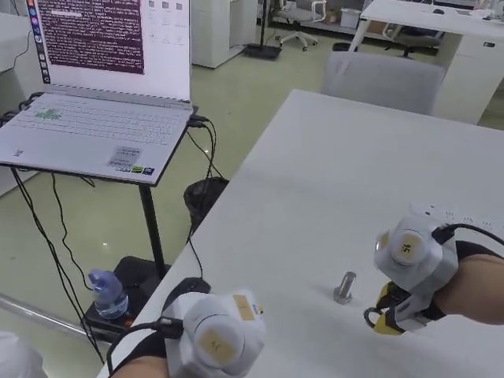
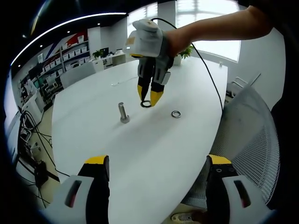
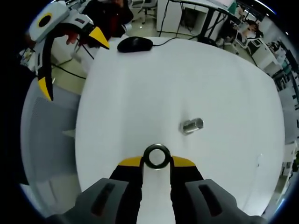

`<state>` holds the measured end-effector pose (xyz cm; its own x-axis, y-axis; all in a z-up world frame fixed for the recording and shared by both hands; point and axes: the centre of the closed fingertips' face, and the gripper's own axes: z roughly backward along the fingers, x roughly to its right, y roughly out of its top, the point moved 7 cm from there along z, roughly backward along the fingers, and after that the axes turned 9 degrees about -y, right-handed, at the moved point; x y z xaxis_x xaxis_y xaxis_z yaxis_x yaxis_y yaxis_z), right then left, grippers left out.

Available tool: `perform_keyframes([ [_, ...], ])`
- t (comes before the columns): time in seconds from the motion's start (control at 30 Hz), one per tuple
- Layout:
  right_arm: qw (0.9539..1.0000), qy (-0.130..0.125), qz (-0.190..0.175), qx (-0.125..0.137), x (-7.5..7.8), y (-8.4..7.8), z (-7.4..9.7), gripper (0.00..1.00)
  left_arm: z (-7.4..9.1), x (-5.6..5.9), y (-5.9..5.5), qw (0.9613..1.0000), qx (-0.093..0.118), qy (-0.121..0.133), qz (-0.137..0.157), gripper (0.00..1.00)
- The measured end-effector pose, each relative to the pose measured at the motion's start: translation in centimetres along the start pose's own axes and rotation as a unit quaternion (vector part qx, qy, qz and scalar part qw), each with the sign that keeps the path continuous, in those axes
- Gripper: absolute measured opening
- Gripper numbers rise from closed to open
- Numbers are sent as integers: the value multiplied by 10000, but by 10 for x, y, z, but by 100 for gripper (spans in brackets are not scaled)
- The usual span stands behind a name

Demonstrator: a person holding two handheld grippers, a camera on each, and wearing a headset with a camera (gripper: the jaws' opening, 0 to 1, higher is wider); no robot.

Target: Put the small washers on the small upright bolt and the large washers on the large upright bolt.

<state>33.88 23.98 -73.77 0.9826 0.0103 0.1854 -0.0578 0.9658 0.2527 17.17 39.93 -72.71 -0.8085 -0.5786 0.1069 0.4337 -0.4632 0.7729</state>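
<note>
An upright steel bolt [image 1: 345, 287] [image 2: 123, 113] [image 3: 191, 125] stands on the white table [image 1: 331, 189]. My right gripper [image 1: 383, 313] [image 2: 150, 97] [image 3: 156, 161] hovers just right of the bolt, shut on a dark ring washer [image 3: 156, 156] [image 2: 146, 103] held at its yellow fingertips. Another washer [image 2: 176, 114] lies flat on the table beyond the bolt in the left gripper view. My left gripper [image 1: 216, 339] [image 2: 156, 170] [image 3: 70, 58] is at the table's near left edge, open with nothing between its fingers.
A laptop [image 1: 94, 118] sits on a stand to the left of the table, with cables and a blue bottle [image 1: 107, 293] on the floor below. A black mouse [image 3: 134, 44] lies at the table edge. A mesh chair [image 2: 252, 135] stands beside the table.
</note>
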Motion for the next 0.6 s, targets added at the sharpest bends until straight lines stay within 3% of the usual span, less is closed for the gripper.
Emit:
perform_keyframes([
  [0.6, 9999, -118, -36, 43, 22, 13, 8, 22, 1, 0, 0, 10000, -9, 8, -4, 85],
])
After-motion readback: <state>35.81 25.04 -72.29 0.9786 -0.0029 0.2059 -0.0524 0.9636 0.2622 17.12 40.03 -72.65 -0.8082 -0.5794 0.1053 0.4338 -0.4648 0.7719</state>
